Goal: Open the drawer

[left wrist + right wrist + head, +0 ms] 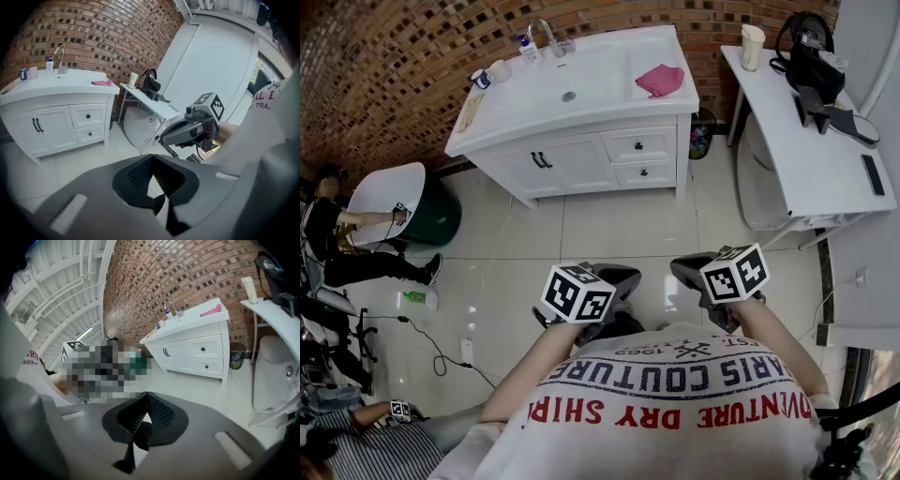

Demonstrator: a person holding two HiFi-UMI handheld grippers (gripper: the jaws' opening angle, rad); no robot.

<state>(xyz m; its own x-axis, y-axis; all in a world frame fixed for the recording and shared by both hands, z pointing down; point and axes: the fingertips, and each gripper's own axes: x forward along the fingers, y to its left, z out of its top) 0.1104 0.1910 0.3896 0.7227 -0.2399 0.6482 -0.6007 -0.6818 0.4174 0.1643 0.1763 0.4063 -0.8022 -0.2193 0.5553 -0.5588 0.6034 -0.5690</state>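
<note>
Jaws pressed together on both, nothing between them: left gripper (152, 158) and right gripper (146, 397), held low by the person's chest over the tile floor (609, 225), well apart from the cabinet. Top drawer (639, 145) and lower drawer (644, 172) are shut, stacked at the right end of the white sink cabinet (581, 178), with one dark knob each. Black door handles (542, 160) are to their left. On the countertop, a pink cloth (660, 80) lies above the drawers, with the tap (546, 36) at the back. A white table (811, 150) stands to the right, with a black bag (811, 56) and a cup (752, 47) on it.
</note>
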